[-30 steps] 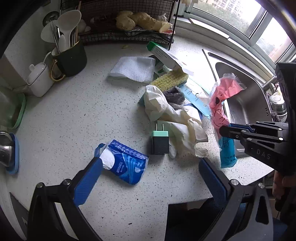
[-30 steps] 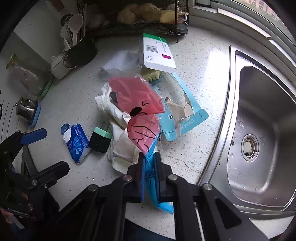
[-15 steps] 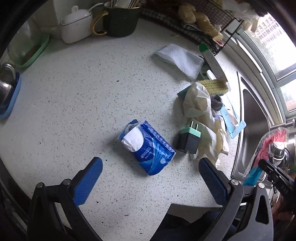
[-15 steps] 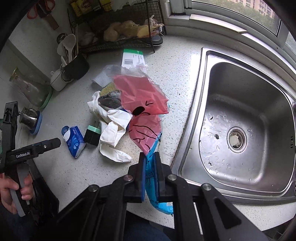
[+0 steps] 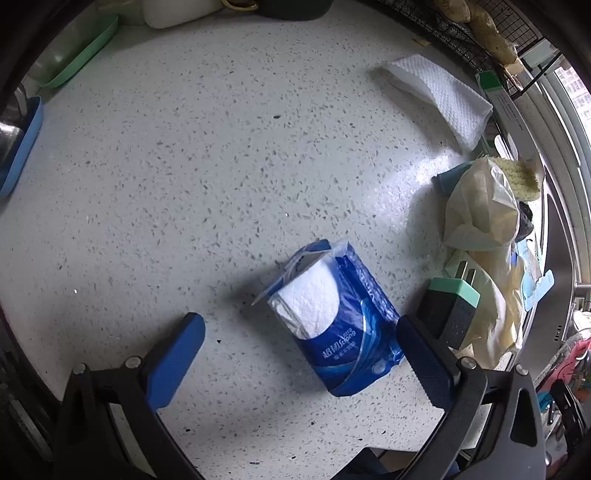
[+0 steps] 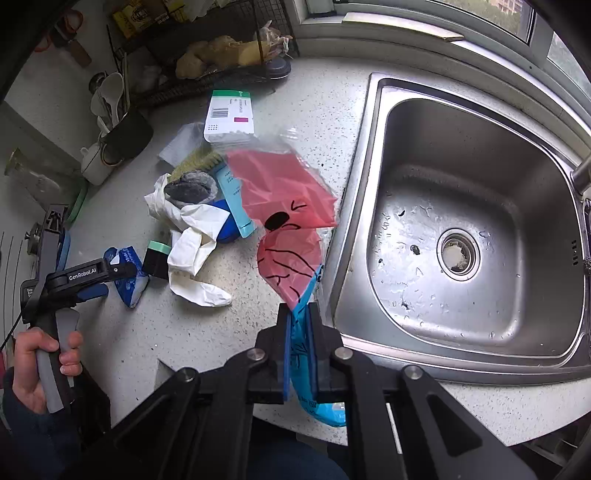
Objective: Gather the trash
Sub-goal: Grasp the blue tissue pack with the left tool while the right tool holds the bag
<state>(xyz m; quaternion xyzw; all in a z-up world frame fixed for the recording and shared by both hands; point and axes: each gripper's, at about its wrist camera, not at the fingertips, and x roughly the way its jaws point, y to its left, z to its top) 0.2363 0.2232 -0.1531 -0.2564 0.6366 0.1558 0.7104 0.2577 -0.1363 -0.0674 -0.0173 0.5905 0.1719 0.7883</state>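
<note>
A pale speckled stone countertop (image 5: 207, 155) fills most of both views, with a stainless steel sink (image 6: 480, 240) sunk into it at the right of the right wrist view, a black wire rack (image 6: 207, 48) along the top, and a daylit window (image 6: 509, 14) in the upper right corner.

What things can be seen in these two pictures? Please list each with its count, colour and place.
tissue pack: one, blue, on the counter between the open left fingers
charger plug: one, black and green, right of the tissue pack
rubber gloves: whitish, count unclear, in the pile
medicine box: one, white and green, near the wire rack
paper towel: one, white, by the rack
scrub brush: one, yellowish, in the pile
sink: one, steel, right side
plastic wrapper: one, red and blue, in the right gripper
left gripper: open, over the tissue pack
right gripper: shut on the wrapper
hand: one, holds the left gripper's handle
</note>
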